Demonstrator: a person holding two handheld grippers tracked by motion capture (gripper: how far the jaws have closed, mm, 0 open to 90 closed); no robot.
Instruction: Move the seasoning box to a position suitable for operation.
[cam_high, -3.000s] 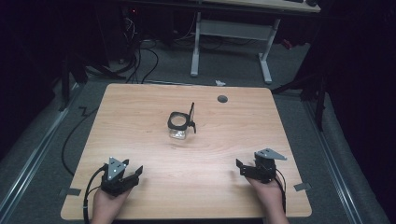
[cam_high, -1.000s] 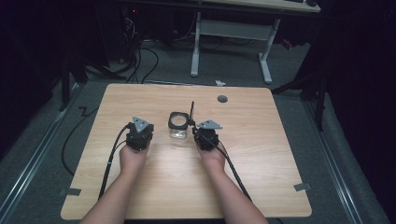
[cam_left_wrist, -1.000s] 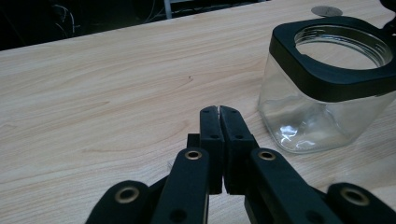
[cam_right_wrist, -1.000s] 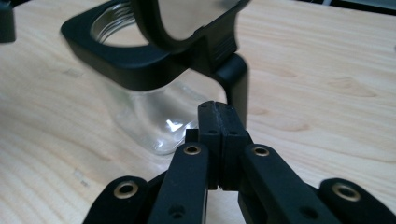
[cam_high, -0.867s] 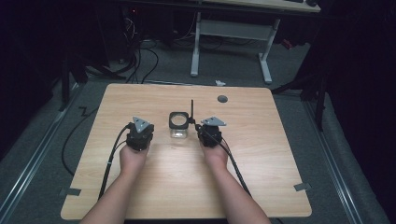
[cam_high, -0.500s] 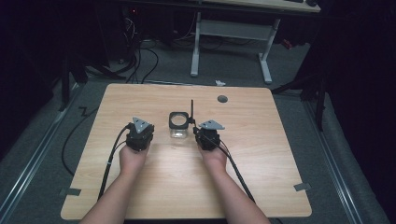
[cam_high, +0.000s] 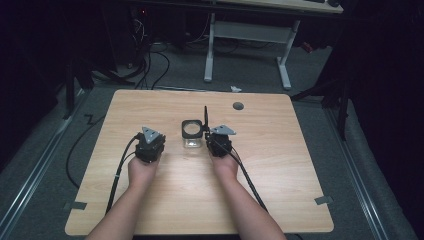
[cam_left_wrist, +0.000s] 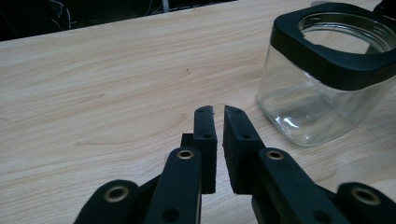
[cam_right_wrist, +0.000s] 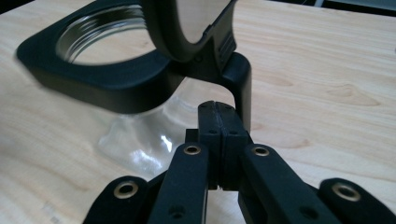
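A pale wooden worktop (cam_high: 300, 165) stands on grey carpet (cam_high: 250, 75) in a dark room; a white-legged desk (cam_high: 285, 65) and tangled cables (cam_high: 150, 55) lie far behind.

One camera looks down and forward from above the near edge of the table (cam_high: 280, 200). Two ride low on the grippers, close in, both seeing the glass jar (cam_left_wrist: 322, 88) from opposite sides.
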